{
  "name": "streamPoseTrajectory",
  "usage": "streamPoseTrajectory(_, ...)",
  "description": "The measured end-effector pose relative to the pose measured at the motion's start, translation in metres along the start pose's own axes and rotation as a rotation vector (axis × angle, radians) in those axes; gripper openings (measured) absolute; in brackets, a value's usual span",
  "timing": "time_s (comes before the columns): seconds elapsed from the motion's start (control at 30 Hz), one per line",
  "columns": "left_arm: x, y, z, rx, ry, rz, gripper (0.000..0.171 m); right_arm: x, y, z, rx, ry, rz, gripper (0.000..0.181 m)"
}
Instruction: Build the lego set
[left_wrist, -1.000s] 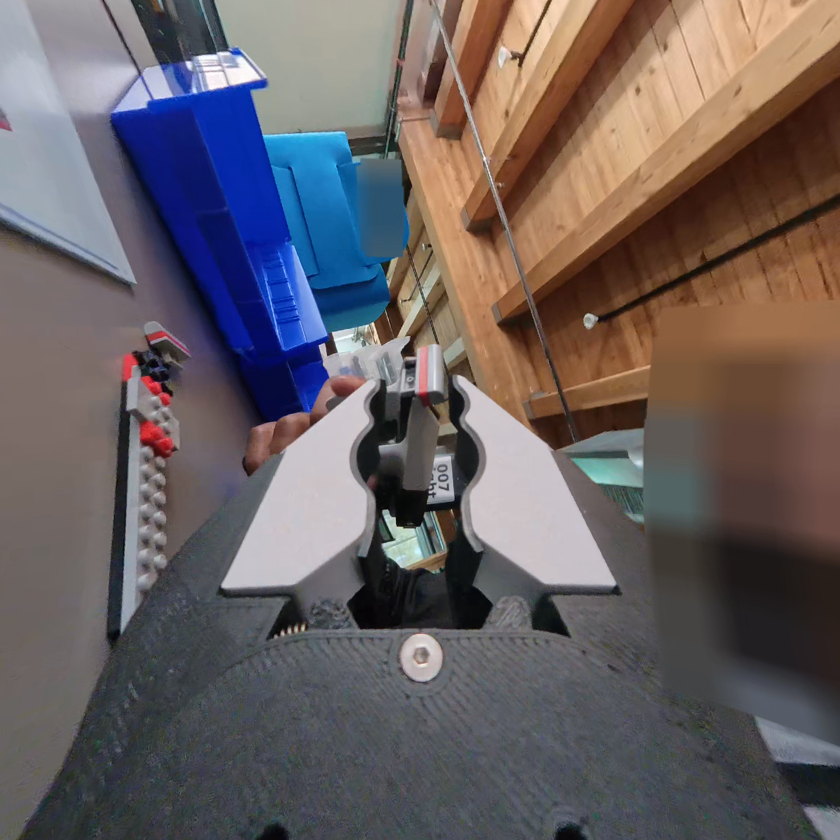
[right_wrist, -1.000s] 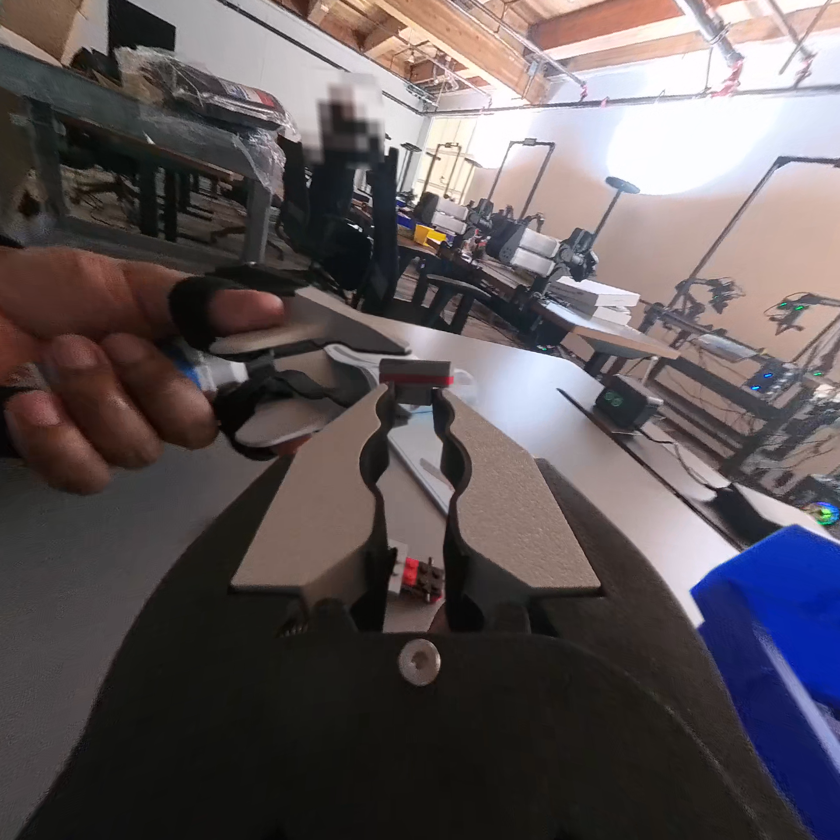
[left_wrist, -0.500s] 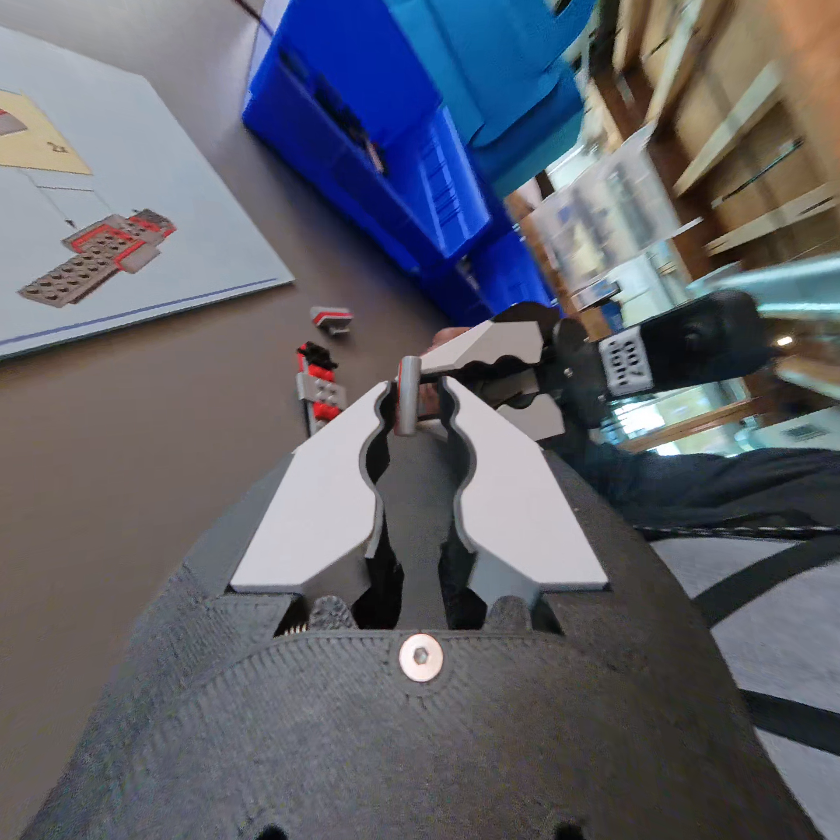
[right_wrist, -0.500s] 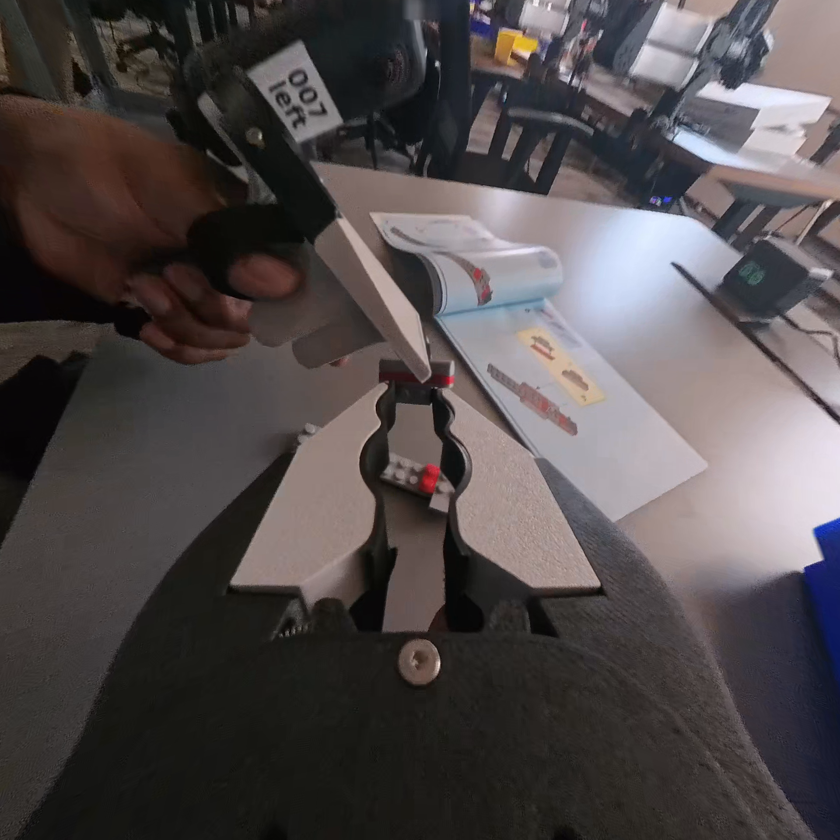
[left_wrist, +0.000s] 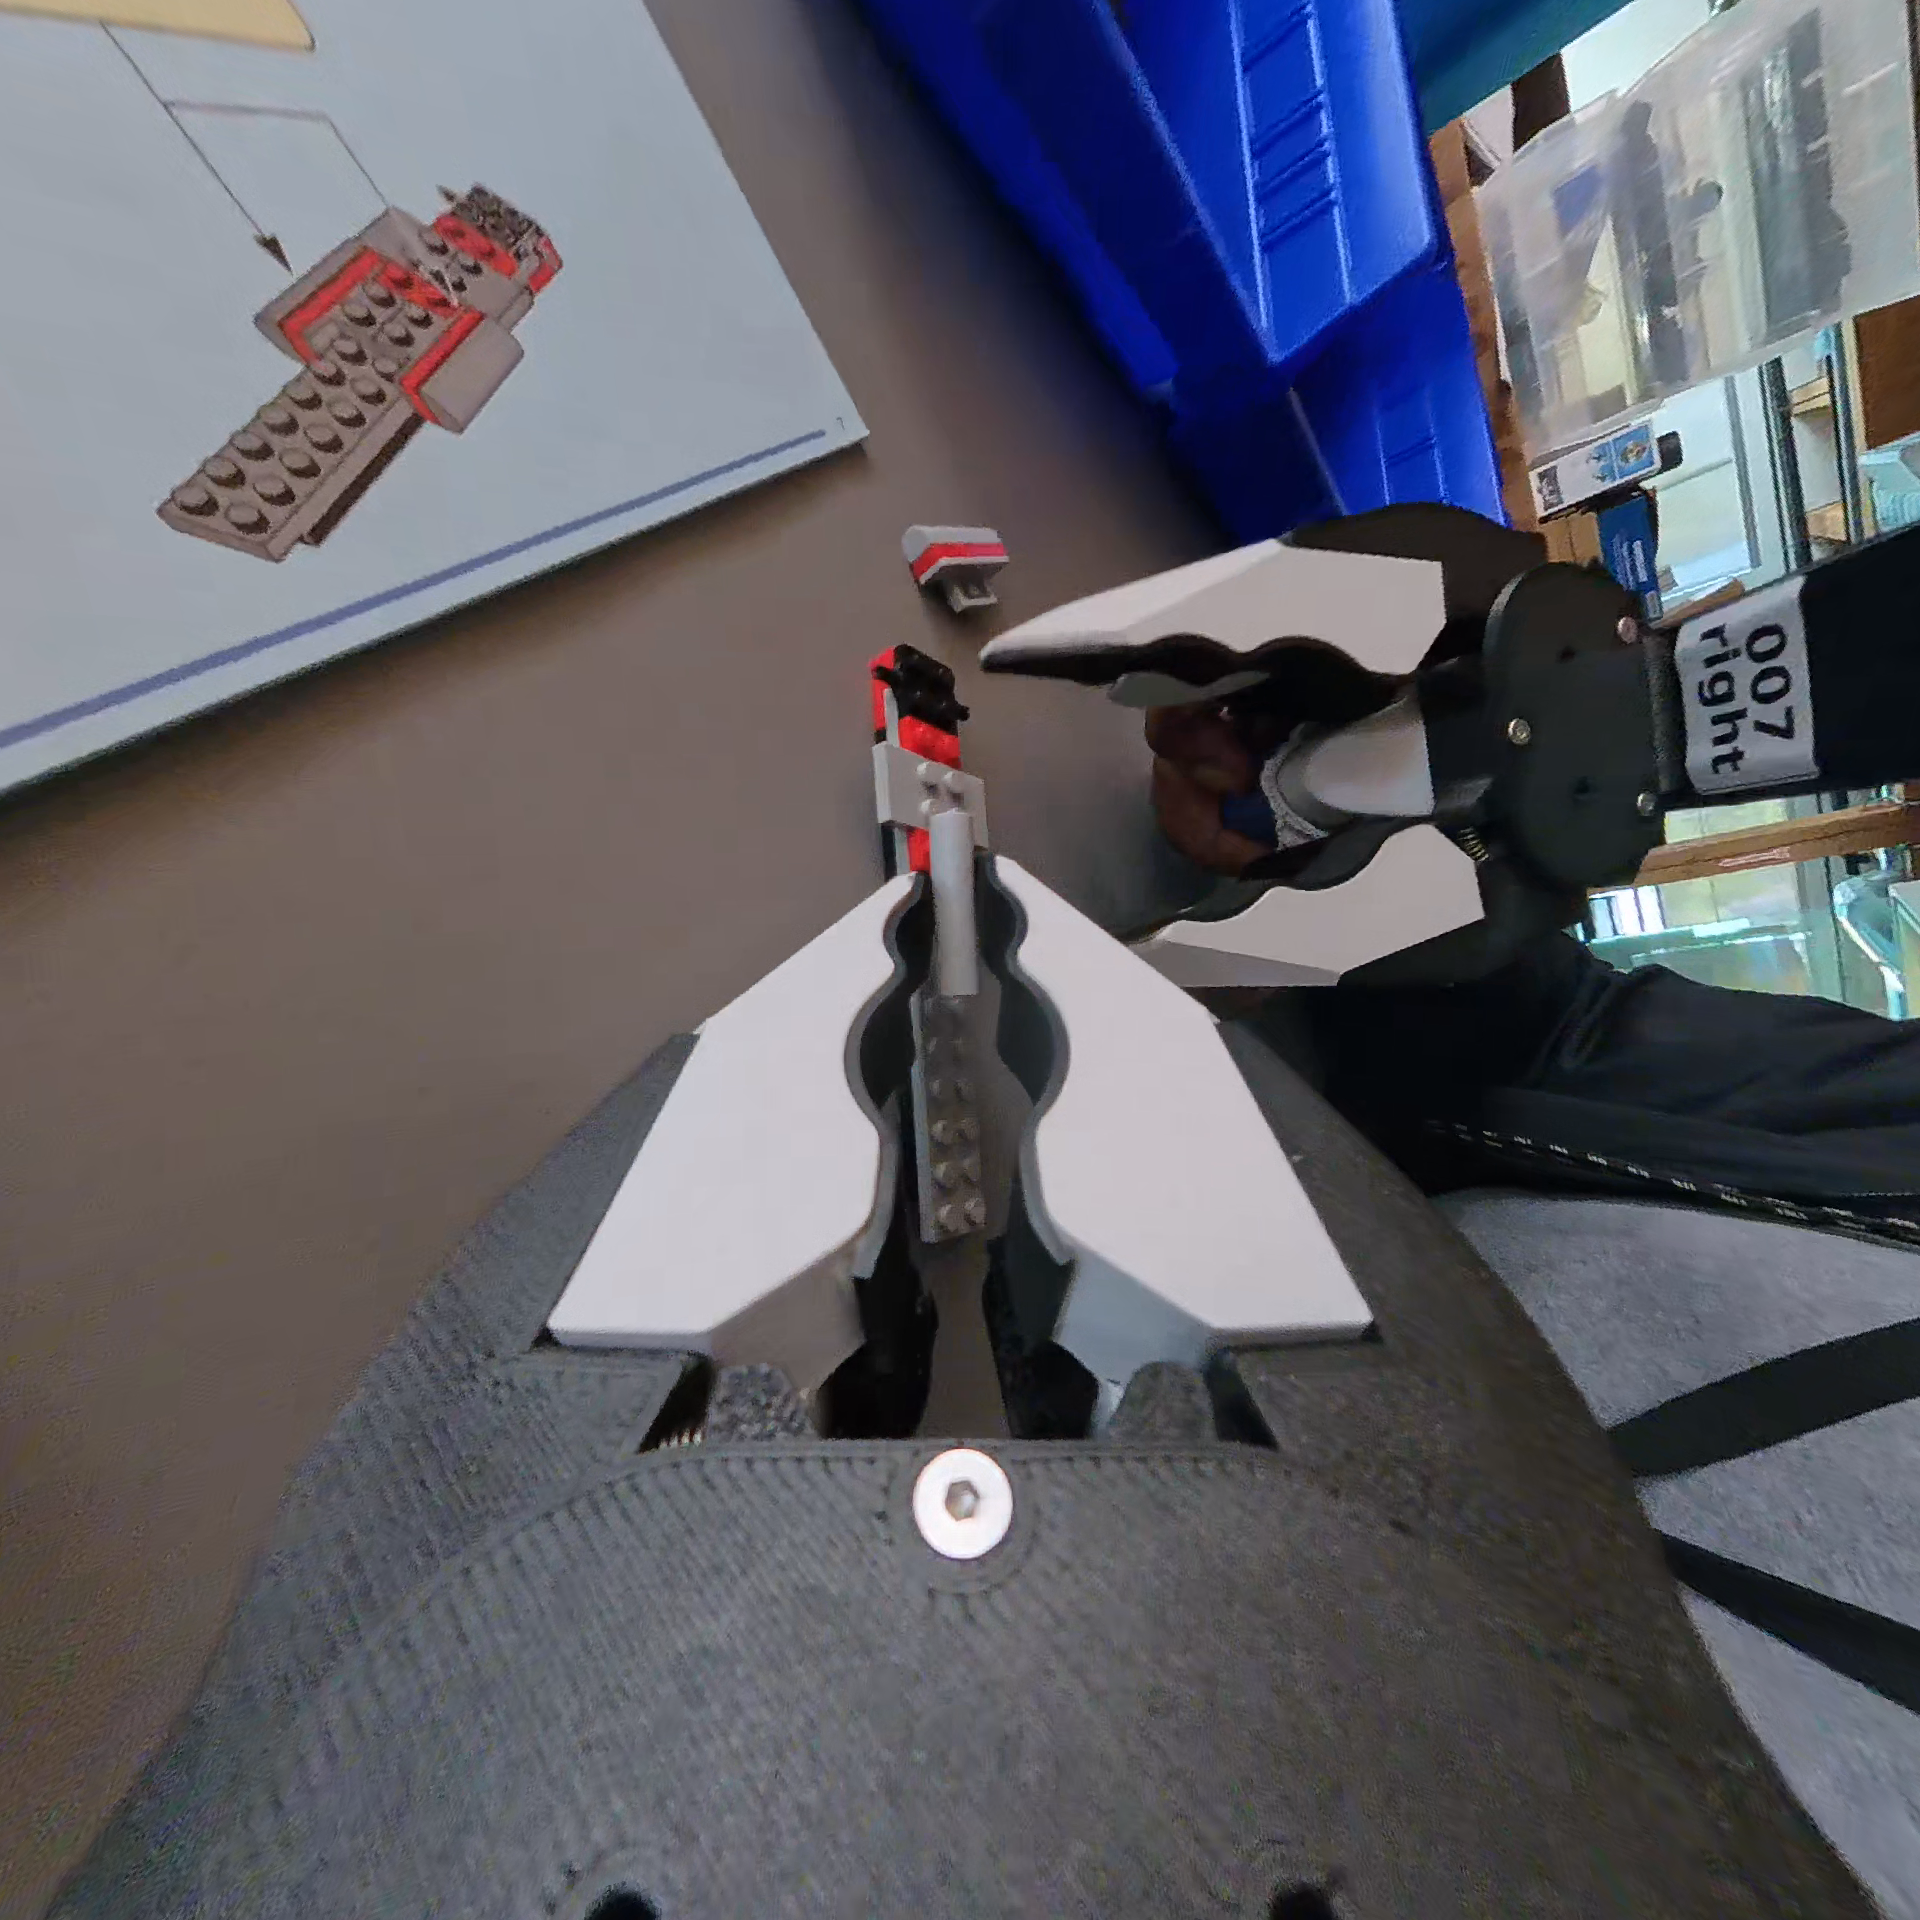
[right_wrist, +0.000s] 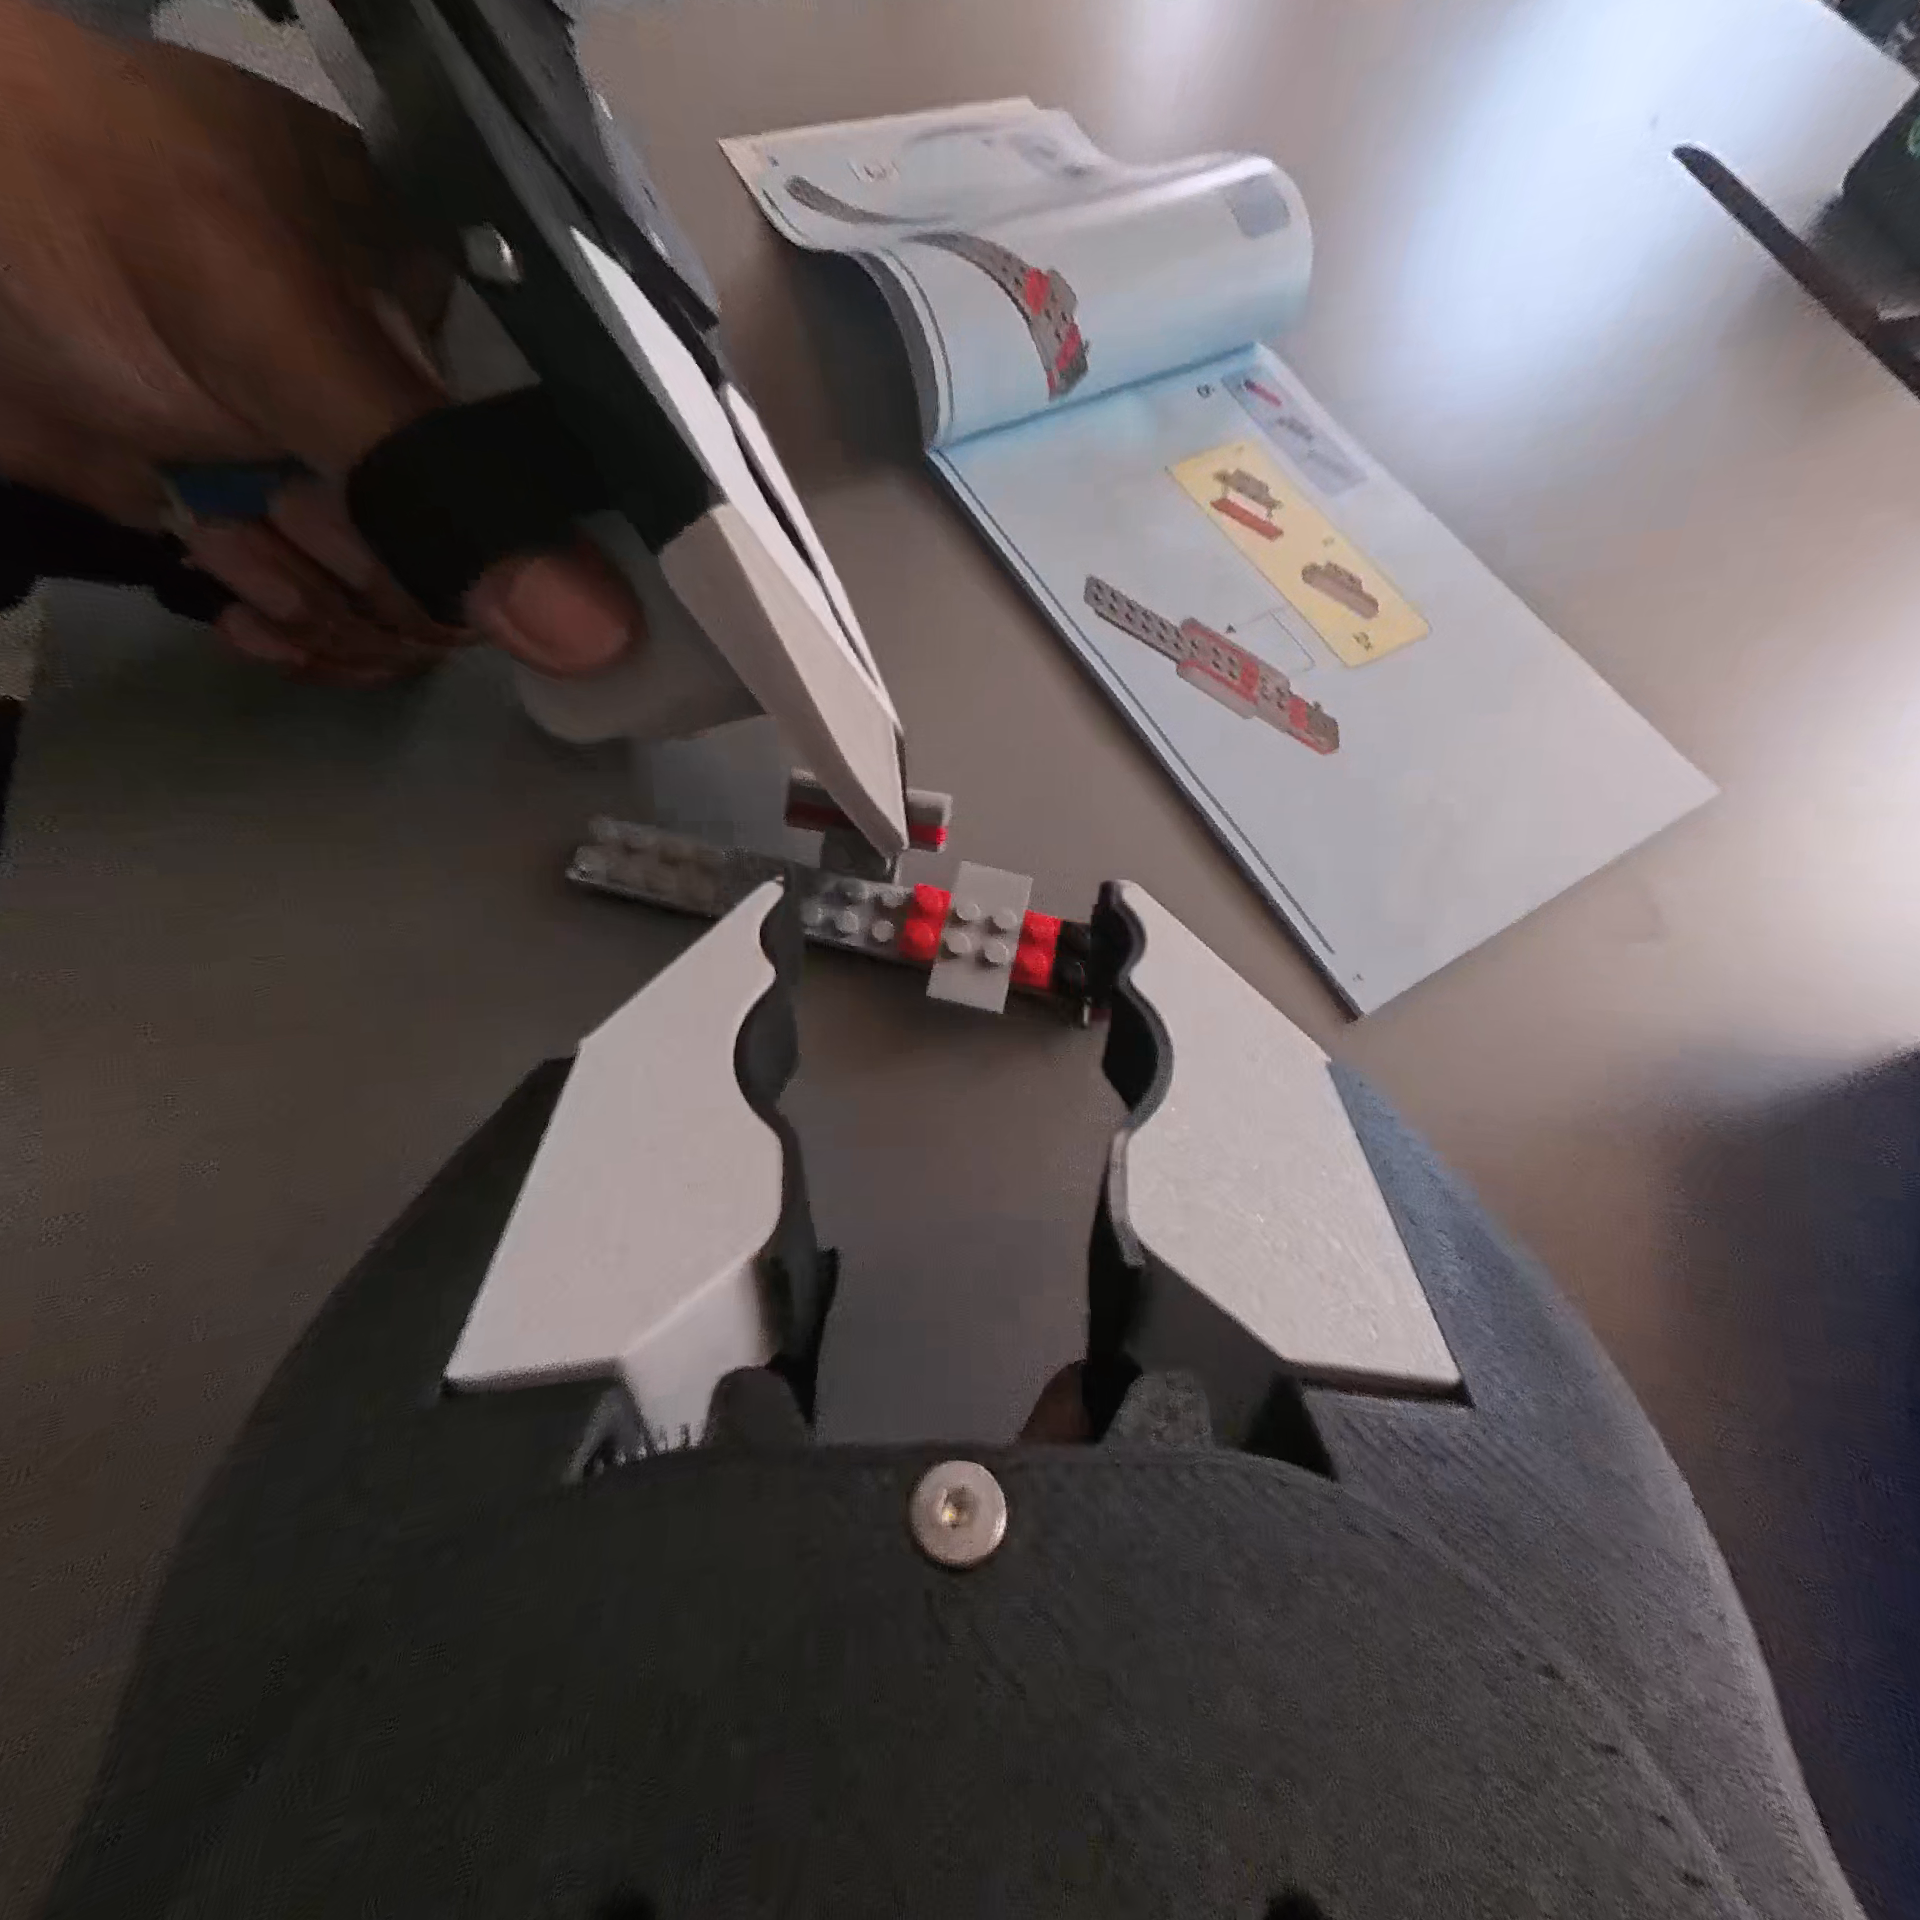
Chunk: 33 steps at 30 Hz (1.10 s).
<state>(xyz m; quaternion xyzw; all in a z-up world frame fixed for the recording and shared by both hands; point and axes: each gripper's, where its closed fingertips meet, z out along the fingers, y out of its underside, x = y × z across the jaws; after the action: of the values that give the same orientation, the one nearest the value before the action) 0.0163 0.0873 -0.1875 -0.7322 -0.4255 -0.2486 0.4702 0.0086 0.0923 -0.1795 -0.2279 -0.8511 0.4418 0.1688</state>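
Grey table (right_wrist: 312, 1039); left gripper (left_wrist: 951, 883) pinches a striped grey brick (right_wrist: 868, 816) over the long plate (right_wrist: 831, 904); right gripper (right_wrist: 940, 904) spread, empty. Misaligned studs, probably, could skid it.

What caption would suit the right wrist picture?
Open right gripper faces the long lego model while the left gripper lowers a small grey-red piece onto it.

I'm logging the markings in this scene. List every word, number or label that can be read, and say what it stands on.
White label on the right hand-held gripper: clear print, which I will not quote.
Instruction booklet: small step and page numbers, too small to read.
Tags on the shelf behind the table: blurred, unreadable.
No other writing shows.
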Motion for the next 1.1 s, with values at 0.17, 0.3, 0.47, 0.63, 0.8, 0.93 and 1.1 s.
streamPoseTrajectory(0.17, -0.004, 0.002, 0.003, -0.041, 0.04, -0.089, 0.007, 0.002, 0.013, 0.004, -0.084, -0.004, 0.003, 0.065)
streamPoseTrajectory(0.3, -0.004, 0.003, 0.005, -0.069, 0.052, -0.108, 0.007, 0.002, 0.016, 0.006, -0.109, -0.011, 0.021, 0.064)
streamPoseTrajectory(0.47, -0.006, 0.005, 0.007, -0.081, 0.006, -0.082, 0.01, 0.0, 0.019, 0.003, -0.119, -0.022, 0.026, 0.062)
streamPoseTrajectory(0.63, -0.007, 0.004, 0.008, -0.072, -0.02, -0.058, 0.01, -0.001, 0.017, -0.004, -0.086, -0.062, 0.008, 0.063)
streamPoseTrajectory(0.8, -0.007, 0.003, 0.009, -0.074, -0.049, -0.017, 0.01, 0.007, 0.025, -0.006, -0.1, -0.078, -0.122, 0.065)
streamPoseTrajectory(0.93, -0.008, 0.003, 0.009, -0.078, -0.071, 0.015, 0.011, 0.007, 0.023, -0.004, -0.086, -0.124, -0.213, 0.067)
streamPoseTrajectory(1.1, -0.008, 0.003, 0.009, -0.081, -0.086, 0.038, 0.011, 0.006, 0.02, -0.003, -0.075, -0.239, -0.29, 0.067)
